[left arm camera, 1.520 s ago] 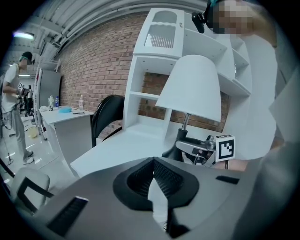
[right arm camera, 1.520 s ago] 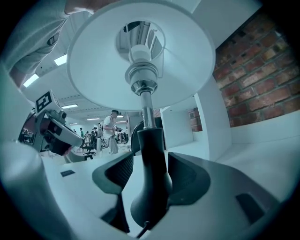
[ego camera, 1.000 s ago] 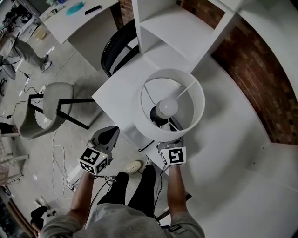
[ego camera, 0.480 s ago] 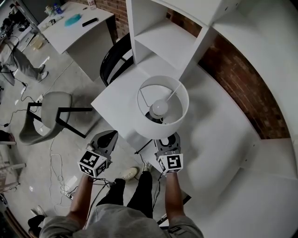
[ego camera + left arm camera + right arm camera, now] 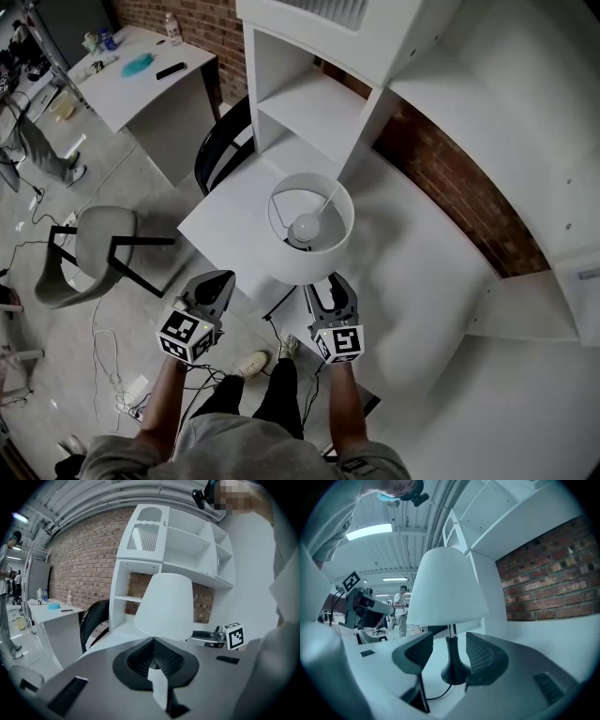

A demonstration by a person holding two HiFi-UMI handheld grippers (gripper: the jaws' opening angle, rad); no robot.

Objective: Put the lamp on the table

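The lamp, with a white shade and a black stem, stands upright on the white table near its front edge. In the right gripper view its black base rests on the tabletop just beyond the jaws. My right gripper is open right in front of the lamp, with nothing between its fingers and not touching it. My left gripper is shut and empty, to the left over the floor beside the table's edge. From the left gripper view the lamp shade shows ahead.
A white shelf unit stands on the table behind the lamp, against a brick wall. The lamp's black cord hangs over the table edge. A black chair, a grey chair and another desk stand at the left.
My right gripper has drawn back from under the shade and opened, and the lamp now stands free on the table. The left gripper has barely moved.
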